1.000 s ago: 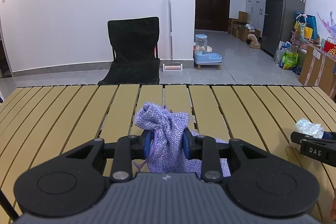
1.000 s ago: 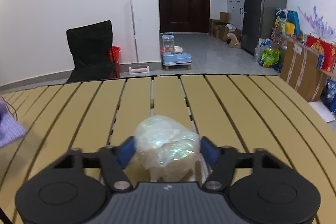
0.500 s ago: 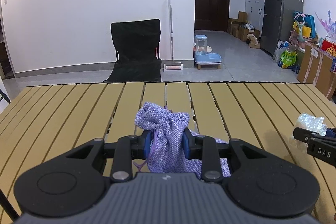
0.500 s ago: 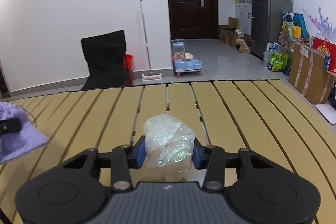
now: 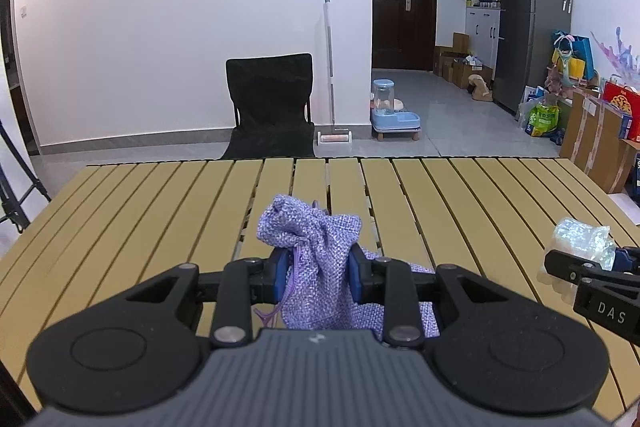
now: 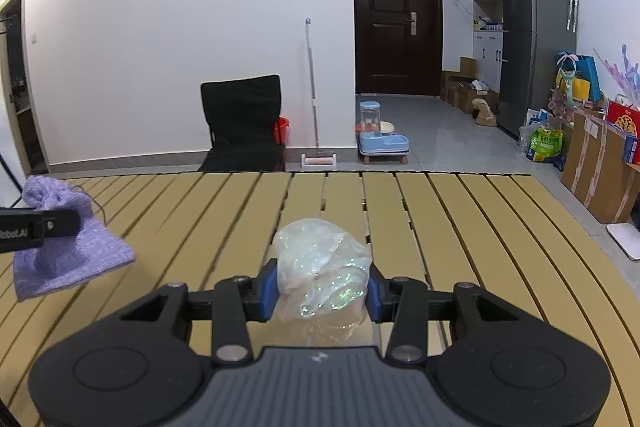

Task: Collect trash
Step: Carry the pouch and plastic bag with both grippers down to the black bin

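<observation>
Here, in the left wrist view, the left gripper point(image 5: 319, 277) is clamped on a purple pouch point(image 5: 312, 239), held above the slatted table point(image 5: 140, 211). At the right edge the right gripper point(image 5: 592, 267) carries a crumpled wrapper point(image 5: 582, 241).

In the right wrist view, the right gripper point(image 6: 321, 293) pinches the iridescent wrapper point(image 6: 320, 267) between its blue pads point(image 6: 267, 289), above the table point(image 6: 460, 227). The pouch point(image 6: 68, 243) hangs at far left in the left gripper point(image 6: 40, 225).

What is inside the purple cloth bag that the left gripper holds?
Nothing inside shows. The purple cloth bag is bunched closed at its neck between the left gripper pads, so the woven fabric hides any contents.
</observation>
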Available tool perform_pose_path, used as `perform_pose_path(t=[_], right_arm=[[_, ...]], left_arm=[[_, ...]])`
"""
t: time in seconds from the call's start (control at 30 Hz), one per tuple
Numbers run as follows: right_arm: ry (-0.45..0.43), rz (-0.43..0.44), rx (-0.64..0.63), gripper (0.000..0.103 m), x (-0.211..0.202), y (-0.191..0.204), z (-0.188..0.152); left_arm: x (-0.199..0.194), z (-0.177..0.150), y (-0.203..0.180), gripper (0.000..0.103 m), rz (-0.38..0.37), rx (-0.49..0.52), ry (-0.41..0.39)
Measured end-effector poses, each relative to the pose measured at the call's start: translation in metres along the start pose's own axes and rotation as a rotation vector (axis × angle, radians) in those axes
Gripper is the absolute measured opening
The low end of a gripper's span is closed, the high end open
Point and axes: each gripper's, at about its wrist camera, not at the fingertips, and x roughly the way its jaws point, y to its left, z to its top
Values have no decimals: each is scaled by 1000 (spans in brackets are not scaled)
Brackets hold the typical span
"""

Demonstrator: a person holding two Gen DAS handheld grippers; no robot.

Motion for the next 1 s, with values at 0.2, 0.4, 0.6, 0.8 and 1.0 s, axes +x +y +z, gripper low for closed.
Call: perform_pose_path(t=[0.2, 0.4, 0.6, 0.8, 1.0], right_arm=[[-15, 25, -23, 41, -49, 18, -18], [-35, 50, -66, 41, -94, 36, -35], [-39, 73, -98, 41, -134, 54, -59], [-27, 100, -112, 41, -162, 67, -83], [-15, 117, -126, 41, -184, 82, -111]], left_arm=[[-41, -19, 6, 29, 0, -3, -5], [-82, -42, 13, 29, -5, 5, -9], [-114, -67, 23, 29, -21, 6, -12], [-142, -97, 31, 29, -28, 23, -4], [-162, -122, 40, 29, -36, 44, 6]])
